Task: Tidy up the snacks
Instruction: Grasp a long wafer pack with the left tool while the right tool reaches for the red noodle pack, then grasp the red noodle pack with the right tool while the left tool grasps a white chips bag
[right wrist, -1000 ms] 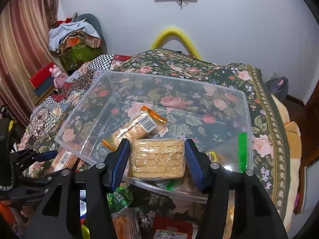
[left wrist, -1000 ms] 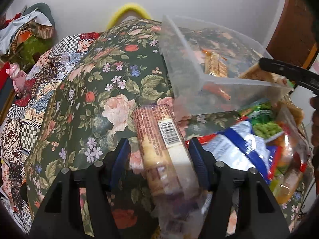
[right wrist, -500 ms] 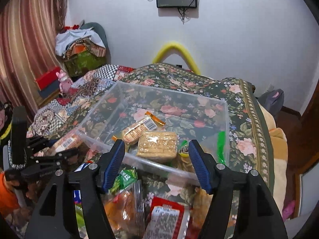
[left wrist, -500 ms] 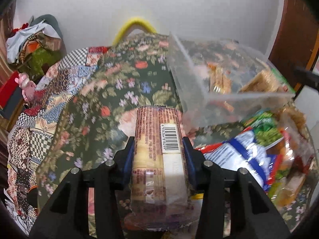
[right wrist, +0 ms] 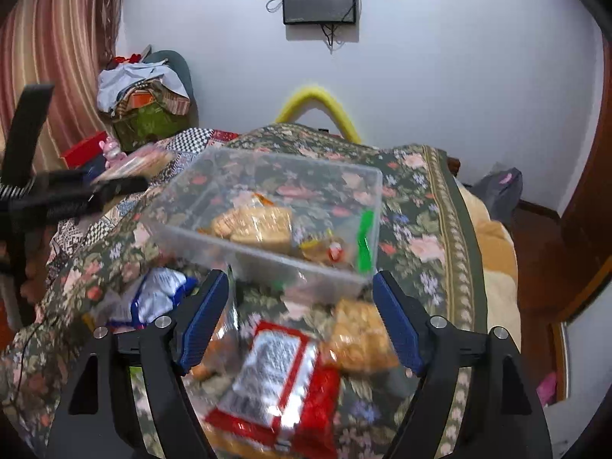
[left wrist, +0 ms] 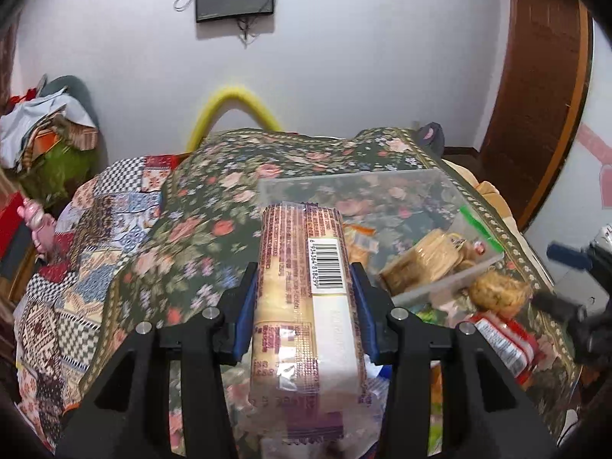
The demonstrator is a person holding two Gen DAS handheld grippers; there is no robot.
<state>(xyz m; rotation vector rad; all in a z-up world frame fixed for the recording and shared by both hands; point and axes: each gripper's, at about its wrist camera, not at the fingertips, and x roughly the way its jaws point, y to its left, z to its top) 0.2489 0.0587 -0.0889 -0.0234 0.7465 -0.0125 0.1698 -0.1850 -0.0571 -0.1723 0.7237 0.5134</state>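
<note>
My left gripper [left wrist: 304, 298] is shut on a long pack of biscuits [left wrist: 306, 287] with a barcode, held in the air near the clear plastic box [left wrist: 382, 187]. The box [right wrist: 267, 264] holds several biscuit packs [right wrist: 256, 225] and a green stick [right wrist: 365, 241]. My right gripper [right wrist: 302, 317] is open and empty, above a red and white snack pack [right wrist: 275, 378] and a bag of golden snacks [right wrist: 359, 336] on the floral bedspread. The left gripper also shows in the right wrist view [right wrist: 114, 185], still holding its pack.
A blue and white bag [right wrist: 153, 298] lies left of the right gripper. The floral bedspread [left wrist: 214, 229] covers the bed, with a patchwork quilt [left wrist: 88, 229] on the left. A yellow hoop [right wrist: 317, 103] stands at the wall. A wooden door [left wrist: 535, 95] is on the right.
The left gripper closed on the biscuit pack and lifted it toward the box. The right gripper let its biscuit pack go into the box, opened and pulled back over the loose snacks.
</note>
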